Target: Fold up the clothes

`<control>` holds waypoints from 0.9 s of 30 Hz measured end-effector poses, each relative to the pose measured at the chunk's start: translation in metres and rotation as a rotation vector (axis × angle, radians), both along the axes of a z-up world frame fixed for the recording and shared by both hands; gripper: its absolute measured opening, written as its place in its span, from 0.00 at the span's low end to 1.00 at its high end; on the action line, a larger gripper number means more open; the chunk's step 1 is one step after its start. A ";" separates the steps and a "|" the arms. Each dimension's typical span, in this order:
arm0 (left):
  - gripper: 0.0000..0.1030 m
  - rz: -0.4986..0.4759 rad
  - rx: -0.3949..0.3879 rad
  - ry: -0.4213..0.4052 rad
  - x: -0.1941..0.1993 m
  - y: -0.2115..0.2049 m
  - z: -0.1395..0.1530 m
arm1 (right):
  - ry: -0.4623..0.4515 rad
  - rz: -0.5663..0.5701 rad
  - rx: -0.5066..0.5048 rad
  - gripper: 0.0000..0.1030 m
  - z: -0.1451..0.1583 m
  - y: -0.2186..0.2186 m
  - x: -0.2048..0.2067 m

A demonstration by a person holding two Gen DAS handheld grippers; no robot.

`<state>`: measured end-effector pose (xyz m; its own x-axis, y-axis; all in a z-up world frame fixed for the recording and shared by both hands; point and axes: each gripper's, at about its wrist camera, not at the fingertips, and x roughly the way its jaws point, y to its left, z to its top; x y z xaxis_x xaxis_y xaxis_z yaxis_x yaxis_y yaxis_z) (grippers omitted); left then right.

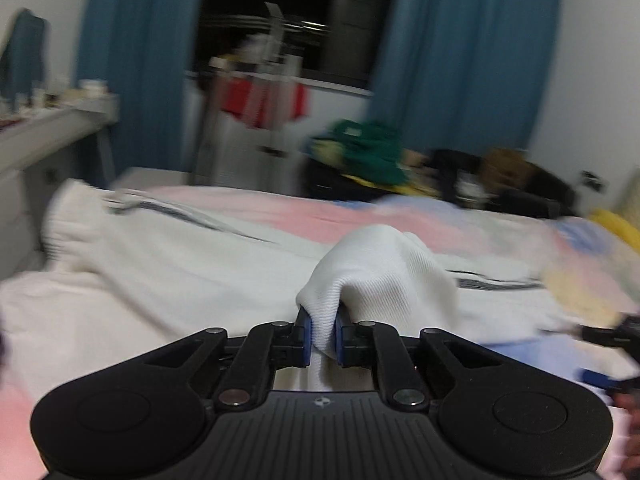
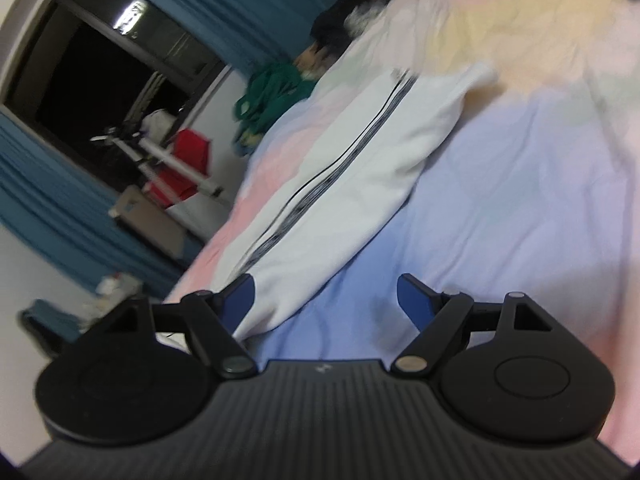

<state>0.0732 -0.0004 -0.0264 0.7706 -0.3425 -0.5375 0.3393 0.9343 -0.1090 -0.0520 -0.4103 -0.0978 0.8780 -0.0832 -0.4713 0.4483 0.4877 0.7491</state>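
A white garment with dark side stripes (image 1: pixel 168 264) lies spread on the bed. My left gripper (image 1: pixel 322 336) is shut on a bunched fold of its white fabric (image 1: pixel 376 276), lifted a little above the bed. In the right wrist view the same garment (image 2: pixel 352 184) lies as a long white leg with a dark stripe. My right gripper (image 2: pixel 326 300) is open and empty, its left fingertip (image 2: pixel 240 296) beside the garment's near end. The right gripper also shows at the right edge of the left wrist view (image 1: pixel 612 344).
The bed has a pink, blue and yellow sheet (image 2: pixel 520 200). A pile of green clothes (image 1: pixel 368 148) and dark items (image 1: pixel 516 180) lie beyond the bed. A rack with red cloth (image 1: pixel 260 100), a white desk (image 1: pixel 48 128) and blue curtains (image 1: pixel 460 52) stand behind.
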 end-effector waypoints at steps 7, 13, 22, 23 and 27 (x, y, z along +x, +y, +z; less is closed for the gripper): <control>0.12 0.207 0.061 0.096 0.052 0.069 -0.044 | -0.091 0.257 0.152 0.75 -0.015 0.044 0.038; 0.12 0.232 0.013 0.147 0.069 0.083 -0.053 | -0.103 0.449 0.317 0.74 -0.034 0.102 0.097; 0.12 0.250 0.017 0.142 0.068 0.068 -0.064 | -0.040 0.530 0.266 0.60 -0.065 0.143 0.172; 0.12 0.252 0.020 0.138 0.066 0.065 -0.065 | -0.047 0.537 0.249 0.51 -0.064 0.145 0.173; 0.12 0.263 0.005 0.128 0.062 0.064 -0.065 | -0.085 0.548 0.219 0.23 -0.056 0.147 0.170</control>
<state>0.1350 0.0631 -0.0911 0.7586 -0.1372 -0.6370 0.0693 0.9890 -0.1304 0.1184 -0.2636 -0.1540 0.8010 0.4841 -0.3521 0.1084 0.4611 0.8807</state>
